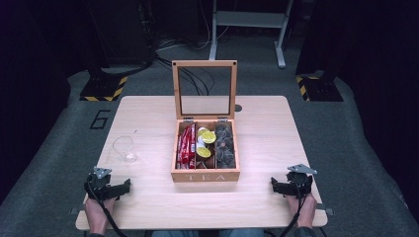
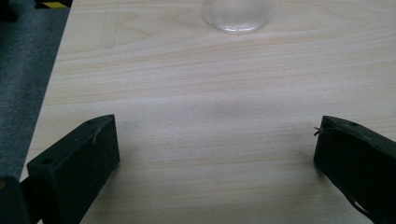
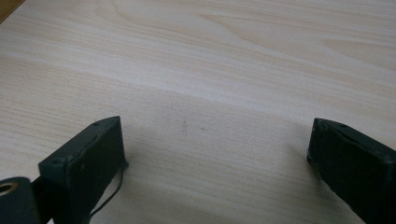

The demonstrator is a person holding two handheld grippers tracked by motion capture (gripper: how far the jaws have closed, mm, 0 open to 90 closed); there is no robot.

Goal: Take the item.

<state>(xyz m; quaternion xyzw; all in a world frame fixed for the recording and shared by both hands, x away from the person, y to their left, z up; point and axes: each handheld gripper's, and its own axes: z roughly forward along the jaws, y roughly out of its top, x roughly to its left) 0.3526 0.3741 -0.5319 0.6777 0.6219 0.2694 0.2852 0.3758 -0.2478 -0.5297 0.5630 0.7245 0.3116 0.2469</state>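
- A light wooden desk (image 1: 267, 138) is seen from above, standing on grey carpet.
- A wooden box (image 1: 205, 174) marked "TEA" is placed at the middle of the desk, its glass-paned lid (image 1: 204, 90) raised upright at the back.
- Three compartments are seen inside the box: red packets (image 1: 186, 144) in the left one, yellow-topped capsules (image 1: 205, 144) in the middle one, dark round items (image 1: 225, 144) in the right one.
- A clear drinking glass (image 1: 125, 148) is lying on its side to the left of the box, well apart from it; its rim is also glimpsed at the top of the left gripper view (image 2: 236, 16).
- The left tongs (image 1: 116, 189) are held low at the near left corner of the desk, jaws spread wide with nothing between them but bare wood.
- The right tongs (image 1: 280, 186) are held at the near right corner, jaws likewise spread wide over bare wood and gripping nothing.
- A hand (image 1: 97, 213) is seen behind each pair of tongs at the near edge.
- A black figure "6" (image 1: 100, 119) is marked on the carpet left of the desk.
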